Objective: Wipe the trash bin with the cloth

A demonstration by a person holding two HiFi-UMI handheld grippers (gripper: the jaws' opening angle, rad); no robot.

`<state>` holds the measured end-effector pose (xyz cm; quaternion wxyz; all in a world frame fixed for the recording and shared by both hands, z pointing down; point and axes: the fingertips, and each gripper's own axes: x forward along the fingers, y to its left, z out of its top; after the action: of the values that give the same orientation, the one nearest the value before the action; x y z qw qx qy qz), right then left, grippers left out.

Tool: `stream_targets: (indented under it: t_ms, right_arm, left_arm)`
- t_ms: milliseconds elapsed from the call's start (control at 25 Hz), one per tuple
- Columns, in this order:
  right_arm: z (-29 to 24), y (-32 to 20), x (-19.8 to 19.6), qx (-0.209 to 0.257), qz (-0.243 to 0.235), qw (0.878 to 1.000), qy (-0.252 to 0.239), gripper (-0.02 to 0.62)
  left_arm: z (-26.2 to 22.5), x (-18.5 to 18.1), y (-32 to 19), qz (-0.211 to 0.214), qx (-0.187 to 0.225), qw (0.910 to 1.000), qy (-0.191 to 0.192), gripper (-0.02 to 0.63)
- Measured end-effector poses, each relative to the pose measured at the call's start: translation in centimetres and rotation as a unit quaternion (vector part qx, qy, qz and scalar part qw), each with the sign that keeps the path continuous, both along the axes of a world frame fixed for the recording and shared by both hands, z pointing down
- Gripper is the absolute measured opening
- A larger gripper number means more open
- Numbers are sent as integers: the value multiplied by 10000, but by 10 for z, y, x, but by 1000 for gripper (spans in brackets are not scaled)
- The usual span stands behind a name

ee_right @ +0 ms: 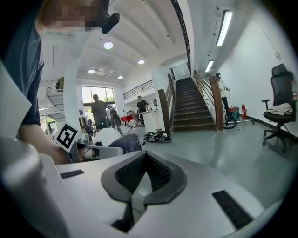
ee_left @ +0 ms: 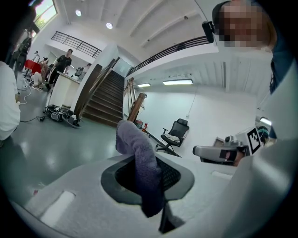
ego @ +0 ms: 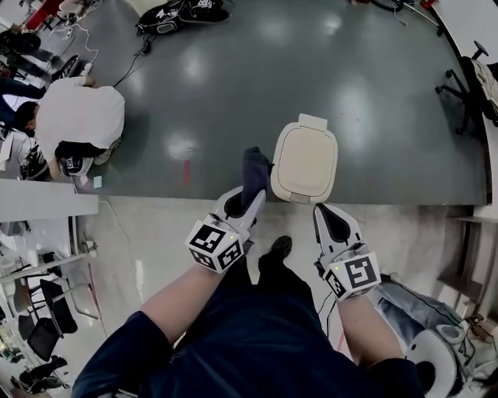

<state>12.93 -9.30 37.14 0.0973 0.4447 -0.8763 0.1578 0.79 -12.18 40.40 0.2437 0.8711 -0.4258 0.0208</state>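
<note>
A cream trash bin (ego: 305, 159) with its lid down stands on the dark floor just ahead of my feet. My left gripper (ego: 250, 199) is shut on a dark grey cloth (ego: 254, 172), which sticks up past the jaw tips just left of the bin. In the left gripper view the cloth (ee_left: 138, 155) is pinched between the shut jaws and bends over at its top. My right gripper (ego: 320, 211) is shut with nothing in it, a little below the bin's near edge. Its own view shows the pads (ee_right: 158, 173) pressed together, with the cloth (ee_right: 125, 142) off to the left.
A person in a white shirt (ego: 78, 116) crouches at the far left. Cables and gear (ego: 179, 14) lie at the back. An office chair (ego: 461, 84) stands far right, and a bag (ego: 420, 315) lies near my right foot. Racks (ego: 39, 288) fill the left edge.
</note>
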Motion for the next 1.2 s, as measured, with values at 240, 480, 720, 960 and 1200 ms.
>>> stream_targets:
  t_ms: [240, 480, 720, 960, 1200]
  right_arm:
    - [35, -45, -26, -62, 303, 9994, 138, 5]
    - [74, -91, -60, -104, 386, 9975, 577, 5]
    - [126, -129, -83, -182, 370, 9934, 1073, 5]
    - [177, -151, -84, -360, 418, 9869, 1518, 5]
    - [224, -160, -69, -521, 495, 9741, 2144, 5]
  left_arm:
    - [52, -20, -49, 78, -188, 9996, 183, 54]
    - [105, -34, -94, 183, -352, 9985, 390, 54]
    - [171, -33, -131, 310, -534, 9967, 517, 54]
    - [230, -22, -154, 518, -658, 9940, 703, 54]
    - [275, 0, -177, 567, -830, 9893, 1058, 54]
